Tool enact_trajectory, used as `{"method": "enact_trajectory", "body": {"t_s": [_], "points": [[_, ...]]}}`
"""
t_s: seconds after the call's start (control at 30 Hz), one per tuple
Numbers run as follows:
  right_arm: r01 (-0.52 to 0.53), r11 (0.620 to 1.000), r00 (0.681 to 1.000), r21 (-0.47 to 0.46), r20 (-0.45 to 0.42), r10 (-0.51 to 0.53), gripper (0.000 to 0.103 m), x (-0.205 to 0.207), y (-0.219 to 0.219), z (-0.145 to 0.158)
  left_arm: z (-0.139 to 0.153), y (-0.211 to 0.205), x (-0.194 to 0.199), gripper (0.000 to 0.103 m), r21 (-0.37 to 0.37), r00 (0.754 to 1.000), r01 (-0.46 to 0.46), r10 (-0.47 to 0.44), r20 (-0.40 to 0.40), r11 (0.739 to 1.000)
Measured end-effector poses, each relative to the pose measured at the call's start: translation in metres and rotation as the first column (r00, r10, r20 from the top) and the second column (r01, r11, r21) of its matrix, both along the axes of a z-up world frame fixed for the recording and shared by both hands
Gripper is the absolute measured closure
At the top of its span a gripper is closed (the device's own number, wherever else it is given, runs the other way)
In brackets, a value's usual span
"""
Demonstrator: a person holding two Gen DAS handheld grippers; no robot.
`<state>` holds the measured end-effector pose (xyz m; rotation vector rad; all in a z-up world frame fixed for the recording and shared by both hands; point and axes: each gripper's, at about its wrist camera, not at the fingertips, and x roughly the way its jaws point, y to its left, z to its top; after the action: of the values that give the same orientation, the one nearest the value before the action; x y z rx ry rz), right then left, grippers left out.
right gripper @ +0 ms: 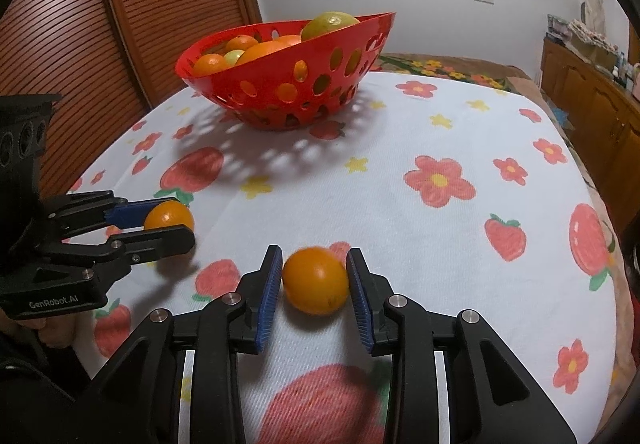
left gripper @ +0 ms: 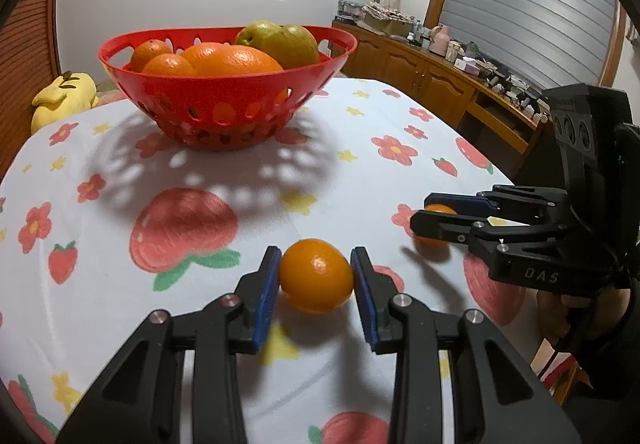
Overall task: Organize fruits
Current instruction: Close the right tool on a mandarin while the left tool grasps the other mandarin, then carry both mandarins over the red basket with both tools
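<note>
A red perforated basket [left gripper: 224,116] holds several oranges and two green pears; it also shows in the right wrist view [right gripper: 280,100]. My left gripper [left gripper: 316,276] is shut on a small orange [left gripper: 316,276], just above the cloth. My right gripper [right gripper: 314,280] is shut on another small orange [right gripper: 316,280], pads touching both sides. Each gripper shows in the other's view: the right gripper [left gripper: 436,216] with its orange [left gripper: 438,210], the left gripper [right gripper: 172,224] with its orange [right gripper: 168,216].
The table [left gripper: 340,172] has a white cloth printed with strawberries and flowers. A yellow plush toy [left gripper: 64,96] lies beyond its far left edge. A wooden sideboard [left gripper: 440,80] with clutter stands at the right; a slatted wooden door [right gripper: 120,24] stands at the left.
</note>
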<state>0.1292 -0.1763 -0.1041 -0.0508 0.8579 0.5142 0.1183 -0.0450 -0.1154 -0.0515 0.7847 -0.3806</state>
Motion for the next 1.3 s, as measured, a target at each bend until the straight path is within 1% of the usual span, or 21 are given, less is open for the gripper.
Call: {"method": "enact_trajectory", "body": {"t_s": [0.1,0.2,0.3,0.4,0.53,0.63,0.87,1.03,1.3], "points": [[0.001,1.0,1.0,0.001,0.008,-0.001,0.077,0.002,-0.001,0.004,0.008,0.006,0.003,0.069,-0.002,1.0,-0.011,0.011,0.016,1.0],[-0.008,1.0,1.0,-0.028,0.014,0.008,0.079,0.004,0.003,0.006,0.017,0.014,0.006,0.069,-0.007,0.999,-0.029,0.03,0.037,1.0],[-0.017,0.999,1.0,-0.038,0.012,0.018,0.079,0.004,0.005,0.005,0.025,0.021,0.007,0.069,-0.015,0.998,-0.045,0.046,0.052,0.999],[-0.016,0.999,1.0,-0.029,0.006,0.016,0.078,0.003,0.004,0.004,0.027,0.024,0.006,0.069,-0.015,0.997,-0.05,0.051,0.055,0.999],[-0.026,1.0,0.999,-0.015,-0.025,0.025,0.073,0.003,0.004,-0.002,0.023,0.025,0.007,0.069,-0.019,0.998,-0.054,0.055,0.043,0.998],[-0.027,0.999,1.0,-0.04,-0.013,0.027,0.073,0.0,0.007,-0.001,0.021,0.023,0.006,0.069,-0.019,0.998,-0.052,0.053,0.038,0.998],[-0.038,0.999,0.999,-0.033,-0.01,0.038,0.075,-0.003,0.007,0.0,0.029,0.023,0.01,0.069,-0.023,0.997,-0.055,0.056,0.057,0.998],[-0.046,0.998,0.999,-0.034,0.025,0.047,0.075,0.002,0.009,0.015,0.048,0.025,0.017,0.069,-0.025,0.993,-0.058,0.06,0.099,0.998],[-0.075,0.997,0.988,-0.028,0.132,0.078,0.075,0.028,0.023,0.064,0.083,0.034,0.04,0.069,-0.013,0.982,-0.071,0.072,0.173,0.997]]}}
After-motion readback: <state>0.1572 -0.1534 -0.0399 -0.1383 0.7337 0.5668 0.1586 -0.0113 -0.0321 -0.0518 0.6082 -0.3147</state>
